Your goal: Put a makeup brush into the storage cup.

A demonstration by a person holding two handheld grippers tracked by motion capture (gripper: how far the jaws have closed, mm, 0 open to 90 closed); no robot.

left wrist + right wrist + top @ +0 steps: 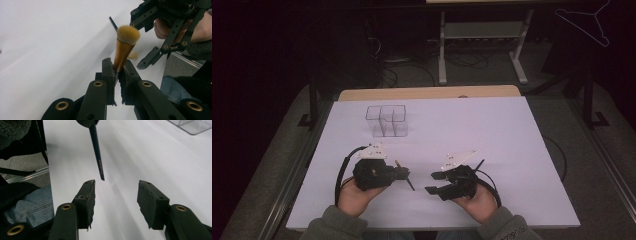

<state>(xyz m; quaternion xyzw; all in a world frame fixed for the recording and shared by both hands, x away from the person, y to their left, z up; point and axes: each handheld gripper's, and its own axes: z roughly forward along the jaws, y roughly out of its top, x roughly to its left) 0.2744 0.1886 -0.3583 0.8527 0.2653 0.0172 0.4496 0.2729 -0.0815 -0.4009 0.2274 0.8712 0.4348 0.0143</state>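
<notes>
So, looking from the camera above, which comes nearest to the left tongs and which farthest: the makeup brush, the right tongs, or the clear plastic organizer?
1. The makeup brush: clamped in the left tongs, its dark handle pointing toward the right tongs.
2. The right tongs: just across the gap to the right, standing open with nothing in them.
3. The clear plastic organizer: farther back on the white table, beyond the left hand.

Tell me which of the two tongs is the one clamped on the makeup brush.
The left tongs: their jaws pinch the makeup brush at its golden ferrule. The right tongs stand open, with nothing between their jaws, the brush's dark handle tip just ahead.
</notes>
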